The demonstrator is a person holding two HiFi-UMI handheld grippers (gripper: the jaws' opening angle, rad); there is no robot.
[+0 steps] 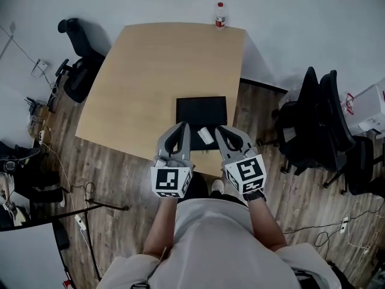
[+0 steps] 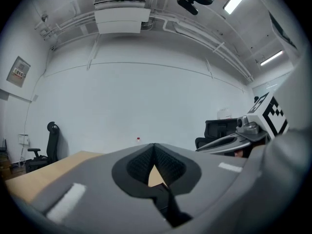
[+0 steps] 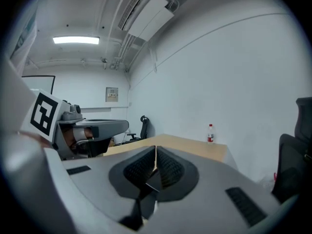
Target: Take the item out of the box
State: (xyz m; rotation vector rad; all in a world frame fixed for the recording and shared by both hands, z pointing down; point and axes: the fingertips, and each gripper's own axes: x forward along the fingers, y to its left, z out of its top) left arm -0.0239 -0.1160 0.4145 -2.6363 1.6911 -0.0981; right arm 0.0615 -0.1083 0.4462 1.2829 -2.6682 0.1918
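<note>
- You have no legible word, brand or number in any view.
- Cubes on your left gripper (image 1: pixel 184 126) and right gripper (image 1: pixel 219 129): black-and-white square markers only, no letters.
- Wall notice (image 2: pixel 18 72): print too small to read.
- Bottle (image 1: pixel 220 15) at the table's far edge: red label, wording unreadable.
- White container (image 1: pixel 366 108), head view right: red mark, illegible.

One counter (image 1: pixel 150 71), one black box (image 1: pixel 201 110), one white item (image 1: pixel 206 135), one bottle (image 1: pixel 220 15); two grippers, the left gripper (image 1: pixel 183 126) and the right gripper (image 1: pixel 221 129).
</note>
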